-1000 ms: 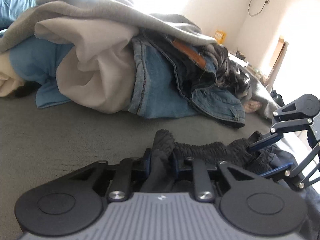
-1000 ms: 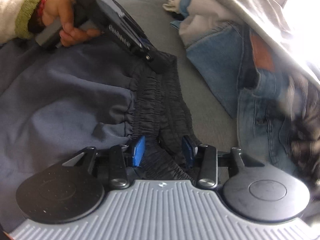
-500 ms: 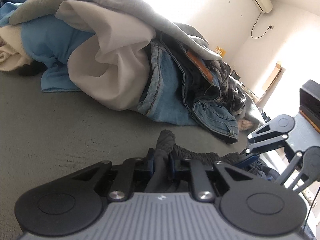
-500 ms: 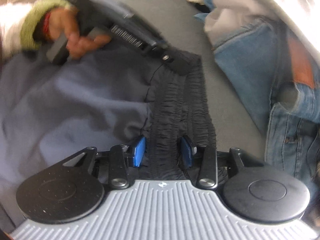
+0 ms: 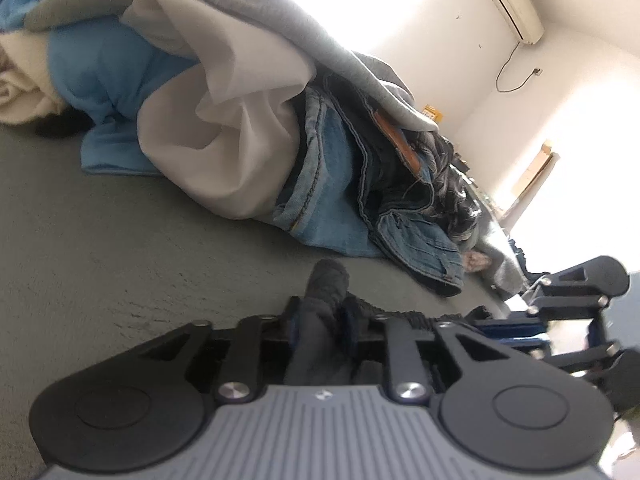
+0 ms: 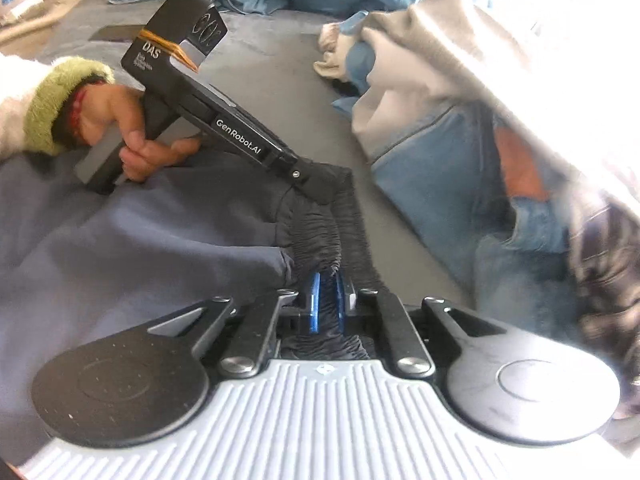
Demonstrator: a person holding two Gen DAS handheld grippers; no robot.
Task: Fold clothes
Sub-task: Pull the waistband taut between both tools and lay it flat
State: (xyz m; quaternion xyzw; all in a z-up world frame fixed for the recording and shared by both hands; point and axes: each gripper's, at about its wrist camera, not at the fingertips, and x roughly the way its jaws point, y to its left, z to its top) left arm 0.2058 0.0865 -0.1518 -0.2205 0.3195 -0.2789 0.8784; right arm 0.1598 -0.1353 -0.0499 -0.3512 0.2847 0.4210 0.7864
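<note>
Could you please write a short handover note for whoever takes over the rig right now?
Right tongs: have just closed, pads pinching the dark shorts' elastic waistband at its near end.
Left tongs: waistband fabric between the pads at the far end; the jaws have just eased wider, so check that grip.
Shorts: spread on the grey bed cover, waistband stretched between the two tongs.
Unfolded pile (jeans, white, blue and grey garments) lies beyond.
Done: both waistband ends taken up.
Left: fold the shorts, then the pile.
</note>
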